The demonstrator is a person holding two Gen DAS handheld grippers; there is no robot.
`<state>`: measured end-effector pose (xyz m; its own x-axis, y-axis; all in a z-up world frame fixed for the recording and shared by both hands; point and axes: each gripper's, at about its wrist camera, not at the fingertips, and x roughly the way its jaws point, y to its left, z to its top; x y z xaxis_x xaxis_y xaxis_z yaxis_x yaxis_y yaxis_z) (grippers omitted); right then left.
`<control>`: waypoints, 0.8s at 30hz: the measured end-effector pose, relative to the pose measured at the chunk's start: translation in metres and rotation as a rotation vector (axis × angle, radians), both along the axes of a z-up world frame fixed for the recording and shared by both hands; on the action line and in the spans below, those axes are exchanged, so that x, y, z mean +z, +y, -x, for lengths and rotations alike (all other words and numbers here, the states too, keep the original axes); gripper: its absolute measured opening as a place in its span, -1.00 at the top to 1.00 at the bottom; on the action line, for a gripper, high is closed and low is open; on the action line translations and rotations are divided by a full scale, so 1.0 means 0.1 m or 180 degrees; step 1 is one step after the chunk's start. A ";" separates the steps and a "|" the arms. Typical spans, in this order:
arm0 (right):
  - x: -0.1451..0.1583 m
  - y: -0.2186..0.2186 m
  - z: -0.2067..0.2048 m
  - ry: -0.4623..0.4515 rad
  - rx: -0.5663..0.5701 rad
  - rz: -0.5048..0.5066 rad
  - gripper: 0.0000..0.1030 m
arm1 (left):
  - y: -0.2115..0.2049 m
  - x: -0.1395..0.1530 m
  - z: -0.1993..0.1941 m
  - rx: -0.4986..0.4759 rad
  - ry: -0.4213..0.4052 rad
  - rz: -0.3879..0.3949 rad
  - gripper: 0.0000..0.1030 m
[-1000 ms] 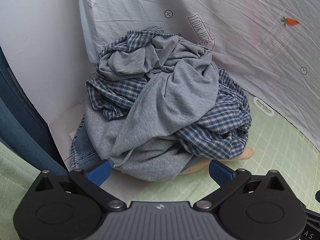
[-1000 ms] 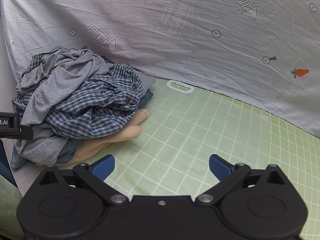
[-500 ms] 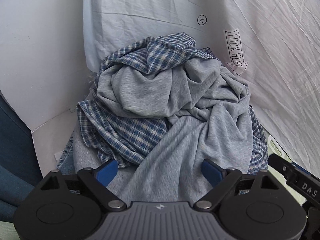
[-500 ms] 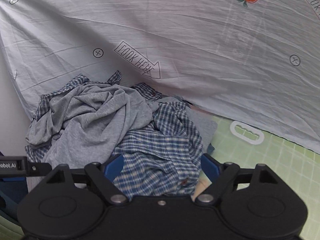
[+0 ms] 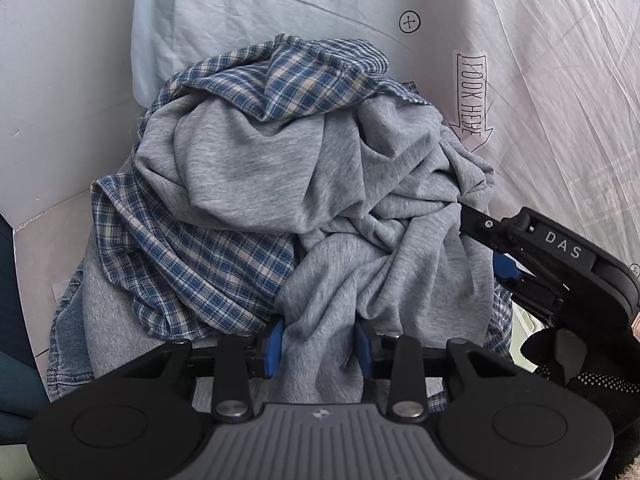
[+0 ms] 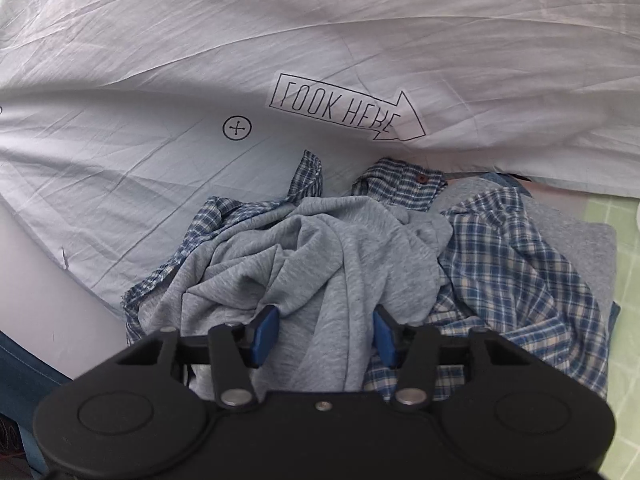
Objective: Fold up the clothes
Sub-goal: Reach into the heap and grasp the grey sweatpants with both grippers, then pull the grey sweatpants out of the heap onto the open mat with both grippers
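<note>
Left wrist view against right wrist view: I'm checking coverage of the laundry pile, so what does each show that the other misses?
Only the left wrist view shows the denim piece at the pile's lower left, the right gripper from the side, and a gloved hand.

Only the right wrist view shows the green gridded mat and a brown button on the plaid shirt.

Both show the grey sweatshirt heaped on the plaid shirt, grey fabric between each gripper's blue pads, and the printed sheet behind.
</note>
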<state>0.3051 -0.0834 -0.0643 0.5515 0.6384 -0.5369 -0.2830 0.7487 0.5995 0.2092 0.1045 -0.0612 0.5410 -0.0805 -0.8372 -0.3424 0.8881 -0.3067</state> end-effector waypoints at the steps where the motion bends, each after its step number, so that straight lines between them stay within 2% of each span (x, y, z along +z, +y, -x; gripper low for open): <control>1: 0.02 0.01 0.03 -0.0059 0.0000 0.0032 0.68 | -0.01 0.01 0.01 0.0003 -0.0004 0.0007 0.35; 2: 0.04 0.01 0.07 -0.0118 0.0000 0.0064 0.74 | -0.02 0.02 0.02 0.0010 -0.0015 0.0013 0.40; 4: 0.09 -0.03 0.16 -0.0221 -0.0043 0.0093 0.84 | -0.04 0.07 0.07 0.0003 -0.0068 -0.0004 0.62; 8: 0.22 -0.16 0.39 -0.0382 -0.0182 0.0087 0.89 | -0.08 0.19 0.22 -0.0056 -0.0233 -0.0044 0.76; 17: 0.55 -0.72 1.28 -0.0496 -0.0877 -0.0225 0.90 | -0.35 0.46 0.67 -0.0341 -0.0568 -0.0106 0.80; 21: 0.75 -0.93 1.75 -0.0739 -0.1100 -0.0002 0.90 | -0.57 0.53 0.92 -0.0545 -0.0646 -0.0023 0.80; 24: 0.85 -1.19 2.14 -0.0888 -0.1265 0.0190 0.90 | -0.90 0.55 1.13 -0.0775 -0.0676 0.0019 0.80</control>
